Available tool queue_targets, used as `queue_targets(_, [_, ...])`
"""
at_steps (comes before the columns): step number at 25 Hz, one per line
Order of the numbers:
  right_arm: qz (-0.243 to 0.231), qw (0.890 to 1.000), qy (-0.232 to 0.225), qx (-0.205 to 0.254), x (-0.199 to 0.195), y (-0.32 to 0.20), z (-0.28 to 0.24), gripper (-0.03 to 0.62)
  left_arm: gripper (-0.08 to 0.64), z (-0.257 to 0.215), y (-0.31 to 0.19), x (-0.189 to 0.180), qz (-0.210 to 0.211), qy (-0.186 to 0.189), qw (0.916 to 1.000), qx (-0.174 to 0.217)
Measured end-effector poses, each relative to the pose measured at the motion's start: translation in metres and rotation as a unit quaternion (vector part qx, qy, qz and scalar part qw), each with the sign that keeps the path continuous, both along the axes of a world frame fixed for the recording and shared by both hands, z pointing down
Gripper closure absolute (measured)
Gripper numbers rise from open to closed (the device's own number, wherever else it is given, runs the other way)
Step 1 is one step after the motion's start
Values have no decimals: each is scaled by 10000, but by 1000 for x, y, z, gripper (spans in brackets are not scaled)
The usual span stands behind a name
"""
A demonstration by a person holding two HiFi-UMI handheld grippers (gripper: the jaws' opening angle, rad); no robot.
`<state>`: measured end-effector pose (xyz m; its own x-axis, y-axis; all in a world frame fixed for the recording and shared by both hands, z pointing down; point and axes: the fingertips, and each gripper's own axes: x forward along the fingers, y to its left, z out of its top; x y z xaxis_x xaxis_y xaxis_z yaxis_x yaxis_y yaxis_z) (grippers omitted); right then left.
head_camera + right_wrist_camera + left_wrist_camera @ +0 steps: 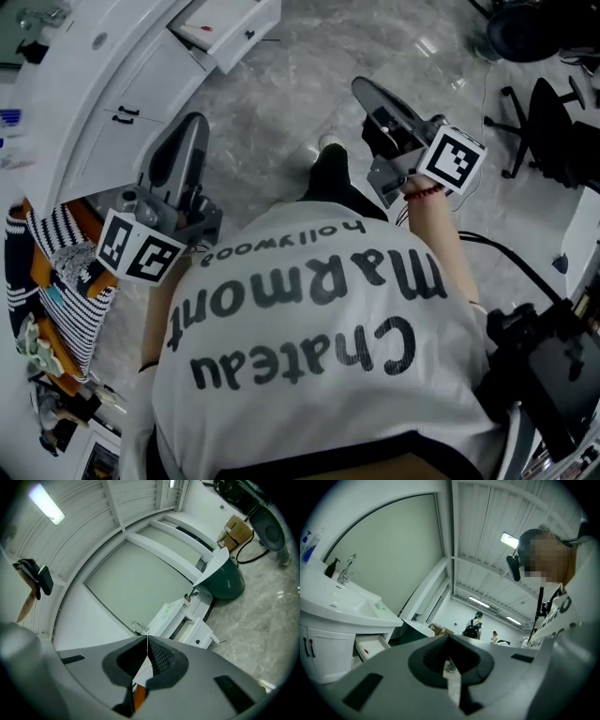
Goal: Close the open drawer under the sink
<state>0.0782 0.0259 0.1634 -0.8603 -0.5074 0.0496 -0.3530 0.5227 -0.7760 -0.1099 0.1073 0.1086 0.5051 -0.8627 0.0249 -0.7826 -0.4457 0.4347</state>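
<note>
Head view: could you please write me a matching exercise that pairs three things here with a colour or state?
Things:
1. drawer
2. office chair
3. left tool

Colour or state:
a. black, standing on the floor
b. jaws together, nothing held
c. pulled open

Pairs: 1-c, 2-a, 3-b.

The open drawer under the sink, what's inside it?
The drawer looks white and mostly bare, with one small red item too small to identify. Its rear part is hidden beneath the sink.
</note>
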Motion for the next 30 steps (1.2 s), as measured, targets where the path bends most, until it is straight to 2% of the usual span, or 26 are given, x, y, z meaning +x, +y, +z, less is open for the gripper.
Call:
queue_targets(6, [-530,9986,56,-55,10,-80,0,581,552,5,-63,15,-530,16,9984,-199])
queue_targets(12, [-732,9971,-119,-141,26,-162,1,581,552,18,-127,31,-1078,95,9930,-475])
queue_targets(16, [-1037,9940,-145,-308,26,-200,8,581,552,23,-153,39,-1244,293,9910,-390])
queue_targets(20, [-1359,9901,74,-343,21,-222,23,581,552,35,-173,39,-1439,136,9891,-286])
queue_targets(26, [-1612,9857,87,-493,23,-226,40,581,552,62,-175,45,-1826,-274,9808,-627])
queue_targets(30, [-1709,9838,-4,-543,18,-242,49,581,552,73,-189,47,-1893,-205,9795,-663])
